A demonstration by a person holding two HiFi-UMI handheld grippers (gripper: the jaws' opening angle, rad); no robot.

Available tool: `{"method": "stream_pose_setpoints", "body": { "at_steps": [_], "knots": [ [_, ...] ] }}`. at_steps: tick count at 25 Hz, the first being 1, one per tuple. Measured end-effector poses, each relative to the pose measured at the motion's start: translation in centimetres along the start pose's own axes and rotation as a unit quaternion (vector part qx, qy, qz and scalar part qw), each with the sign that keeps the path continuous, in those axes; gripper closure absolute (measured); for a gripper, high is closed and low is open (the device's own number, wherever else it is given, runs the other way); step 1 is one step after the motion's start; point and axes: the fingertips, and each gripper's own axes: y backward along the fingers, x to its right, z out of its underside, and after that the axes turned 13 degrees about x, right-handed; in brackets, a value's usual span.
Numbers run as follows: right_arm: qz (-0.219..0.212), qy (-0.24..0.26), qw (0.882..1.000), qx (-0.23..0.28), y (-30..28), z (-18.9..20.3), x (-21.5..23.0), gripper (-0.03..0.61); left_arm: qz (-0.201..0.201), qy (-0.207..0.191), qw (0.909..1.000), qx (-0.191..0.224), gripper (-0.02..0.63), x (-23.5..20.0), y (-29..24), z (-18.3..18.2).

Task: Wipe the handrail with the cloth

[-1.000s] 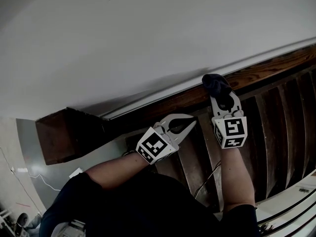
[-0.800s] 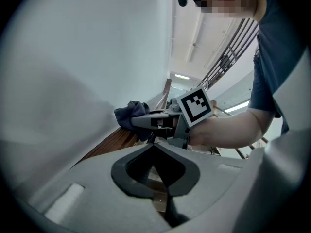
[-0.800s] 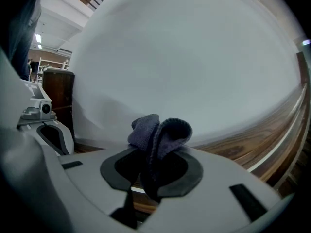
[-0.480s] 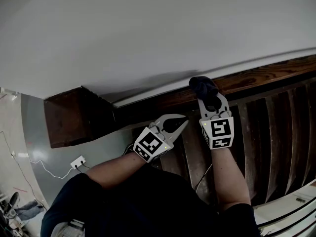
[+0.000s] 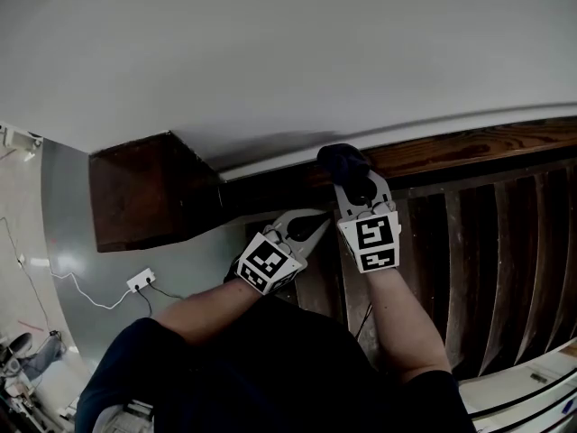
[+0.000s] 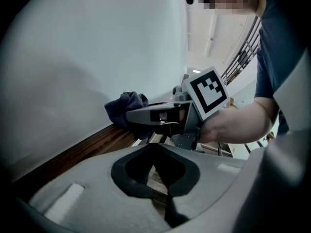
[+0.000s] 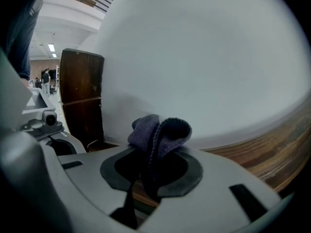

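Right hand-held gripper [image 5: 353, 182] pinching the dark blue cloth [image 5: 343, 161], jaws clamped on it. In the right gripper view the cloth [image 7: 160, 131] bunches up above the jaws, folded over. The cloth sits on top of the dark wooden handrail [image 5: 469, 146], pressed where the rail meets the white wall [image 5: 270, 52]. Grain of the handrail [image 7: 279, 142] is visible to the right of the cloth.

Left hand-held gripper [image 5: 317, 222] is pressed together with nothing between its jaws. It is held just below the rail, beside the right one and clear of the cloth. The left gripper view shows the cloth [image 6: 126, 108] resting on the handrail [image 6: 82, 152].

A dark wooden post [image 5: 151, 192] ends the rail at left. Balusters [image 5: 491, 260] run below the rail on the right.
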Motion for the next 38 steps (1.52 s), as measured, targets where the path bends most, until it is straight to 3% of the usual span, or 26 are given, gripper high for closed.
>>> {"method": "stream_pose_setpoints", "body": {
  "at_steps": [9, 15, 25, 30, 38],
  "knots": [
    [-0.072, -0.001, 0.997, -0.016, -2.7, 1.8, -7.0, 0.482, -0.044, 0.021, 0.9988, -0.012, 0.61, -2.0, 3.2, 3.1],
    [-0.067, -0.017, 0.998, -0.013, -2.2, 1.4, -5.8, 0.482, -0.029, 0.017, 0.9994, -0.012, 0.609, -1.1, 2.2, 2.6],
    [0.055, -0.01, 0.998, -0.005, 3.2, -1.6, 6.6, 0.482, 0.064, -0.012, 0.9979, -0.001, 0.609, 3.9, -4.4, -1.8],
    [0.12, -0.008, 0.993, -0.005, 7.2, -2.7, 13.7, 0.482, 0.109, -0.026, 0.9936, -0.008, 0.611, 6.6, -7.3, -3.5],
    [0.202, -0.004, 0.979, 0.004, 12.3, -4.3, 21.5, 0.481, 0.165, -0.052, 0.9847, -0.018, 0.611, 9.6, -9.4, -5.3]
  ]
}}
